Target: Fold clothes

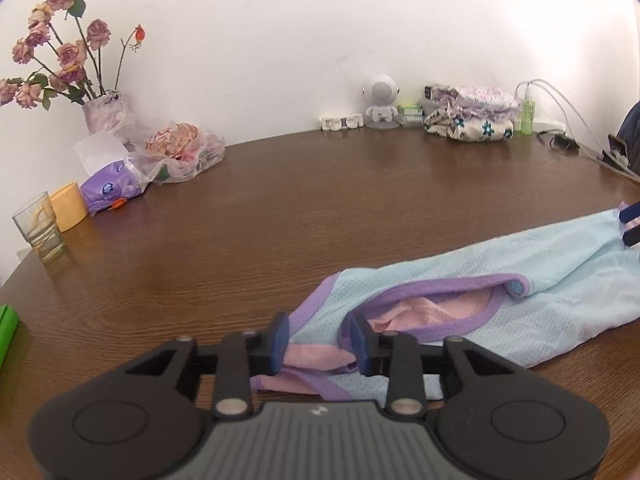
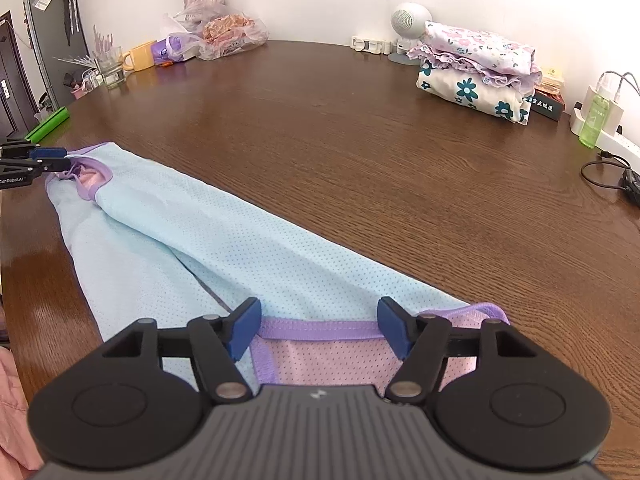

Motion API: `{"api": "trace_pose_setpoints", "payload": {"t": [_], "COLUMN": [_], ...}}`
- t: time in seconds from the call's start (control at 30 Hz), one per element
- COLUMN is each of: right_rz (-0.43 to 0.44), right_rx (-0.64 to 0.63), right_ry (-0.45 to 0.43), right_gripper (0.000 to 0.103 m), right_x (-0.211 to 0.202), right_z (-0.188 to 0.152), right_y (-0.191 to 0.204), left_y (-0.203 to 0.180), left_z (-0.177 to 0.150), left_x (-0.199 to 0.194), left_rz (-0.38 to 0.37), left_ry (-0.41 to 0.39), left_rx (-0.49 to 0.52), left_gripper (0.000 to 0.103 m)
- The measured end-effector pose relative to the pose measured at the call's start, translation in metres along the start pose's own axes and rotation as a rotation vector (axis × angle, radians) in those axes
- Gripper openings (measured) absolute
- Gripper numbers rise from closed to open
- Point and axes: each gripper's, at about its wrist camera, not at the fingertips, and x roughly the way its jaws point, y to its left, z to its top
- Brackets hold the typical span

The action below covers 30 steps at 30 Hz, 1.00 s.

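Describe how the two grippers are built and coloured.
Both match: the left gripper and right gripper each have a ribbed grey body with a small white logo, two round black housings, black linkage arms with silver pivot pins, and blue pads on black fingers. White lettering marks the left gripper's side in the right view.

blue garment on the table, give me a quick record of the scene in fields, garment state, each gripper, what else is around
garment: light blue mesh garment with purple trim and pink lining, lying in a long narrow strip on the wooden table
left gripper: open, jaws astride the neckline end, pads not pressing
right gripper: open, jaws astride the purple hem at the other end
finished pile: folded floral clothes stacked near the wall
clutter: vase of roses, glass, yellow mug
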Motion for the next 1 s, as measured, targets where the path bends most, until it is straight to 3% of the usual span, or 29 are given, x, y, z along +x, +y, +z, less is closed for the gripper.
{"api": "trace_pose_setpoints", "payload": {"t": [0.17, 0.33, 0.43, 0.57, 0.63, 0.67, 0.7, 0.83, 1.0], "right_rz": [0.022, 0.075, 0.115, 0.149, 0.163, 0.168, 0.172, 0.180, 0.167], "right_rx": [-0.009, -0.088, -0.129, -0.158, -0.163, -0.165, -0.168, -0.187, -0.202], "right_ry": [-0.077, -0.089, -0.078, -0.064, -0.059, -0.057, -0.055, -0.047, -0.010], "right_gripper": [0.066, 0.066, 0.066, 0.066, 0.066, 0.066, 0.066, 0.066, 0.066], "right_x": [-0.019, -0.014, -0.006, 0.004, 0.008, 0.010, 0.011, 0.016, 0.026], "right_z": [0.014, 0.029, 0.033, 0.036, 0.038, 0.039, 0.039, 0.043, 0.040], "right_y": [0.010, 0.044, 0.064, 0.082, 0.089, 0.091, 0.094, 0.103, 0.109], "left_y": [0.014, 0.021, 0.033, 0.056, 0.059, 0.059, 0.057, 0.050, 0.056], "left_z": [0.016, 0.022, 0.019, 0.016, 0.017, 0.018, 0.020, 0.021, 0.019], "left_x": [-0.017, -0.007, 0.000, 0.010, 0.016, 0.020, 0.022, 0.019, 0.010], "left_rz": [-0.016, 0.024, -0.008, -0.112, -0.158, -0.173, -0.187, -0.167, -0.166], "left_ry": [-0.059, -0.014, 0.028, 0.081, 0.100, 0.108, 0.113, 0.096, 0.067], "left_rx": [-0.050, -0.061, -0.126, -0.289, -0.302, -0.293, -0.279, -0.204, -0.231], "left_gripper": [0.044, 0.044, 0.044, 0.045, 0.038, 0.010, 0.003, 0.003, 0.003]}}
